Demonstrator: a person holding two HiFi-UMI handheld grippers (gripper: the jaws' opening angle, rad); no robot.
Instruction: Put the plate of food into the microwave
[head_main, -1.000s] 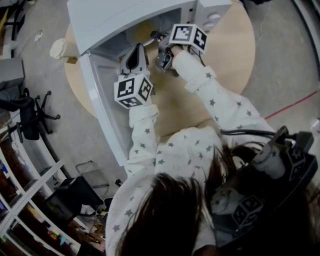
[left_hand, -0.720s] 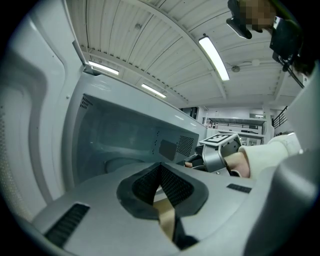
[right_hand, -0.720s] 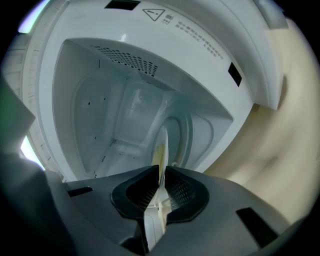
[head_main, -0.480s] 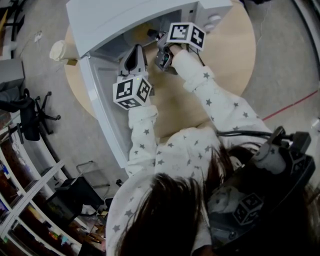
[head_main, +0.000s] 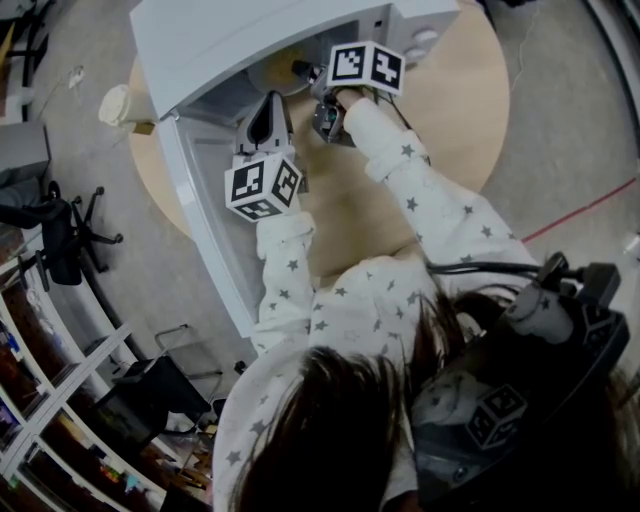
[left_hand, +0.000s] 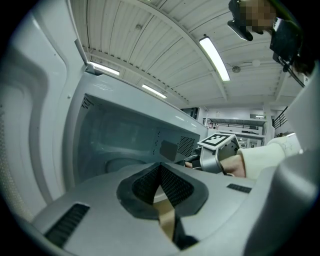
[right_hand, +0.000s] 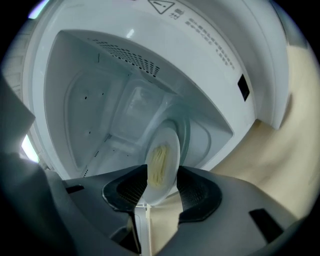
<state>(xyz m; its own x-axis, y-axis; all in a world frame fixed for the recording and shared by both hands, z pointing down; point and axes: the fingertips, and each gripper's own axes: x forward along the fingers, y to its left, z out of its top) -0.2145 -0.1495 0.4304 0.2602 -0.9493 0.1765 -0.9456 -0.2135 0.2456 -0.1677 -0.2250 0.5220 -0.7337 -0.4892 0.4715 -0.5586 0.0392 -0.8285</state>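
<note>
Now the plate of noodles (right_hand: 162, 160) is seen inside the microwave (right_hand: 90, 105) mouth, btwn jaws of the right gripper (right_hand: 160, 187), just opened wide, pads off it; left gripper (left_hand: 161, 185) is shut, empty.

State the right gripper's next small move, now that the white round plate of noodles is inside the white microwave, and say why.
Probably draw the right gripper straight back out of the white microwave. Its jaws have just been opening and now stand apart around the white round plate of noodles, which lies inside the oven, so it looks released.
</note>
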